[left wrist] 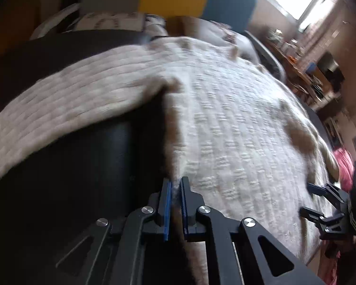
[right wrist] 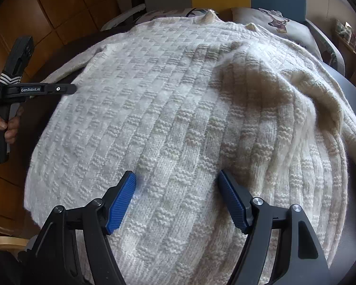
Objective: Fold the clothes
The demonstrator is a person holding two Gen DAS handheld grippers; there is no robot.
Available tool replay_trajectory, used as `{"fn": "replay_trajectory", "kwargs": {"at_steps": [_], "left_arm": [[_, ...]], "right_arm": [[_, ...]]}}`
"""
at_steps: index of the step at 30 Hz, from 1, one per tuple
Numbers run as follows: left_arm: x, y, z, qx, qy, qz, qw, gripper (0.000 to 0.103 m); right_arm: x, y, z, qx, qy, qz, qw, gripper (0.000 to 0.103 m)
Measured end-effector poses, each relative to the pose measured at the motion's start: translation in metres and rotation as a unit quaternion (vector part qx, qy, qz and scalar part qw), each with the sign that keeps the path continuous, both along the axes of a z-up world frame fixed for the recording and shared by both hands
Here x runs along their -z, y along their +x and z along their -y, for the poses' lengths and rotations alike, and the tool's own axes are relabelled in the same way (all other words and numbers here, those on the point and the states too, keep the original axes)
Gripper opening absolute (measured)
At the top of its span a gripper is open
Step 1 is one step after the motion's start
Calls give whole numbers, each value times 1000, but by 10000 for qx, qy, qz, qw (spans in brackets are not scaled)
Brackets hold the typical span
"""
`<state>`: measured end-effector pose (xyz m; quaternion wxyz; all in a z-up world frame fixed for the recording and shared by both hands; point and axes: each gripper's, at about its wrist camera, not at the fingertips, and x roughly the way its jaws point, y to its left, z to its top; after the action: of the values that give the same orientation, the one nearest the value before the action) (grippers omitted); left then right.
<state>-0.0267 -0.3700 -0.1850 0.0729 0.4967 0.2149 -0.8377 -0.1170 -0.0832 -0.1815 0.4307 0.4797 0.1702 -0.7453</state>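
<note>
Cream basket-weave knit is filling both views: the sweater is lying spread over a dark counter, neck end far from you, with its right sleeve lying folded across the body.

Your left gripper is pinching the sweater's side edge, its 2 blue fingers nearly together with a sliver of knit between them. Your right gripper is hovering low over the hem area with fingers spread wide, gripping nothing.

Risks, as I judge them: that left pinch is looking thin, so a quick lift could be pulling the edge free; the loose knit could also be stretching or dragging the folded sleeve out of place if only 1 side is rising.

Only the left wrist view is showing the pinch and the left sleeve trailing over the counter, though with motion blur. Only the right wrist view is showing the folded right sleeve, the collar and your hand on the left gripper's handle.
</note>
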Motion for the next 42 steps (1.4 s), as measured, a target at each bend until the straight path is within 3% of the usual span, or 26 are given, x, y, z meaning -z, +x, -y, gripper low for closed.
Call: {"fn": "replay_trajectory", "kwargs": {"at_steps": [3, 5, 8, 12, 14, 19, 25, 26, 28, 30, 34, 37, 40, 42], "left_arm": [[1, 3, 5, -108, 97, 39, 9999, 9], [-2, 1, 6, -133, 189, 102, 9997, 20], [-15, 1, 9, -129, 283, -84, 9995, 21], [-29, -11, 25, -56, 183, -513, 9985, 32], [-26, -24, 31, 102, 322, -504, 9982, 33], [-14, -56, 29, 502, 141, -311, 9982, 33], [-5, -76, 32, 577, 375, -286, 9972, 33], [-3, -77, 32, 536, 344, -269, 9976, 28], [-3, -75, 27, 412, -72, -262, 9988, 9], [-3, -67, 32, 89, -131, -212, 9997, 7], [1, -53, 49, -280, -15, -167, 9995, 7], [1, -47, 55, -330, 171, -81, 9993, 15], [-17, -41, 49, -160, 20, -71, 9998, 15], [-38, -37, 48, -82, -73, -408, 9991, 15]], "right_arm": [[-1, 1, 4, -58, 114, -96, 9999, 77], [-2, 1, 6, -103, 167, -90, 9998, 79], [-10, -2, 12, -255, 361, -4, 9990, 79], [-49, -19, 27, -412, -168, 4, 9990, 79], [-62, -32, 46, -527, -307, -107, 9981, 79], [-53, -73, 99, -678, -196, -72, 9975, 79], [-19, -109, 120, -540, 221, 131, 9982, 79], [-13, -110, 119, -521, 339, 49, 9981, 79], [-7, -109, 116, -509, 415, -112, 9978, 79], [-5, -105, 113, -448, 358, -217, 9981, 79], [-4, -94, 108, -216, 236, -349, 9989, 80], [-4, -93, 107, -213, 171, -329, 9991, 82], [-10, -94, 104, -225, 40, -252, 9994, 82], [-22, -98, 100, -253, -130, -130, 9995, 82]]}}
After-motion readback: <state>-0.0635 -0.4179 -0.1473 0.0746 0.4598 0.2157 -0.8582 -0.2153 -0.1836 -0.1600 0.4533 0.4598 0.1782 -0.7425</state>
